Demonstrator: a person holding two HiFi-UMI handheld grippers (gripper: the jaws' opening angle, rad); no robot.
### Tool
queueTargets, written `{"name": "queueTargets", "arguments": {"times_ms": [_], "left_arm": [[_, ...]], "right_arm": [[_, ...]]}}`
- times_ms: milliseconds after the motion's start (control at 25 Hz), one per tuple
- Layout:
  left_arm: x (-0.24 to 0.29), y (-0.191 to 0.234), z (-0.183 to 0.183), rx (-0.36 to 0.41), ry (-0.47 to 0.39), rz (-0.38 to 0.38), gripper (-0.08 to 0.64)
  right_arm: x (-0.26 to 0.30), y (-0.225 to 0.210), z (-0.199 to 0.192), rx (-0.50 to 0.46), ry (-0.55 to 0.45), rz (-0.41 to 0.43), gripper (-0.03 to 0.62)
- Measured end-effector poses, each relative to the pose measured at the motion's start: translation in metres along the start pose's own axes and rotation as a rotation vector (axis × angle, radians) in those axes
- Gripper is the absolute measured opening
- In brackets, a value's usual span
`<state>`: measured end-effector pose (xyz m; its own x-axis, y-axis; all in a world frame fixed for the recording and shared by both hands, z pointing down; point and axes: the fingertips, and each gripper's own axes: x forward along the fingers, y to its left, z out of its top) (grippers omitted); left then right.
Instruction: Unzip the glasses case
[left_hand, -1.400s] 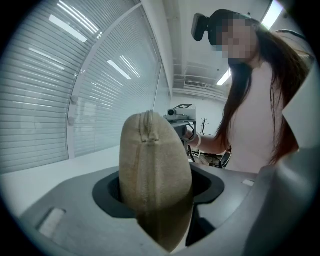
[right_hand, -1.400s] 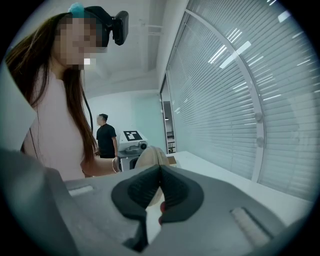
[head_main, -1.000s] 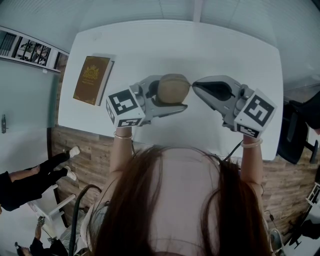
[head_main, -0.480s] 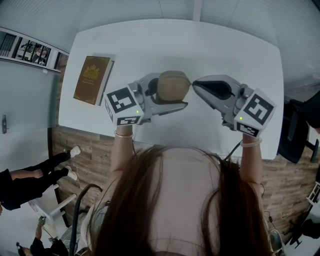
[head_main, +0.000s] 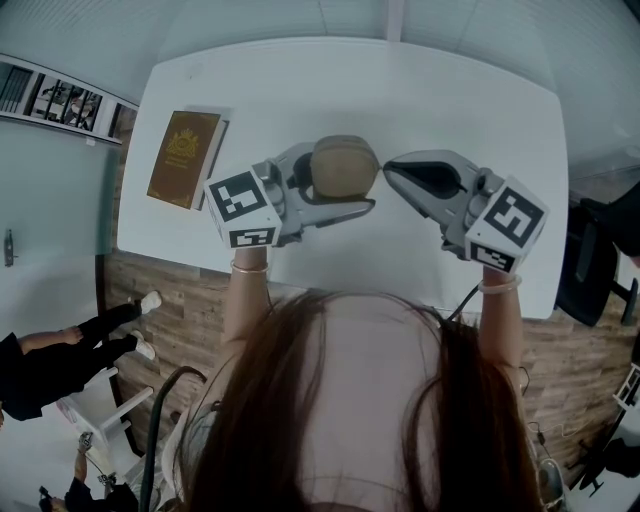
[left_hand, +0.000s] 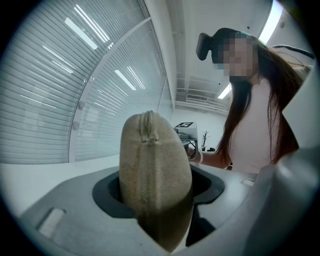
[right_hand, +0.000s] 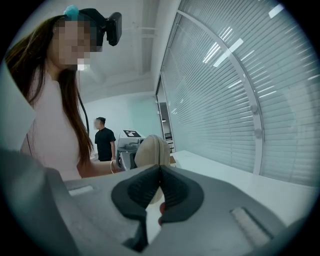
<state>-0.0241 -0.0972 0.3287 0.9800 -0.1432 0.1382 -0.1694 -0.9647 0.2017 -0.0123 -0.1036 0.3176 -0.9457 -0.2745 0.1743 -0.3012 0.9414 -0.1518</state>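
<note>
Glasses case (head_main: 344, 166): tan, soft-sided, held up over the white table (head_main: 450, 90), not resting on it. Far left, a brown book (head_main: 185, 158) lies flat, well clear. Left gripper (head_main: 330, 195) clamped across the case's middle; its own view shows the zip seam (left_hand: 146, 125) running up the edge turned toward the camera. Right gripper (head_main: 390, 172) has jaws pressed together, tip touching or just beside the case's right end. Whether a zip pull sits between the pads is too small to tell. Judged step: getting hold of the pull. To do it well, the left grip should stay firm and off the seam, while the right draws along the zip line, not away from it.
</note>
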Motion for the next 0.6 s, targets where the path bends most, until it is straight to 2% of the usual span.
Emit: {"name": "queueTargets", "arguments": {"times_ms": [600], "left_arm": [[-0.0029, 0.0039, 0.0087, -0.042, -0.072, -0.009, 0.293]], "right_arm": [[0.0020, -0.0016, -0.0028, 0.016, -0.015, -0.007, 0.003]]}}
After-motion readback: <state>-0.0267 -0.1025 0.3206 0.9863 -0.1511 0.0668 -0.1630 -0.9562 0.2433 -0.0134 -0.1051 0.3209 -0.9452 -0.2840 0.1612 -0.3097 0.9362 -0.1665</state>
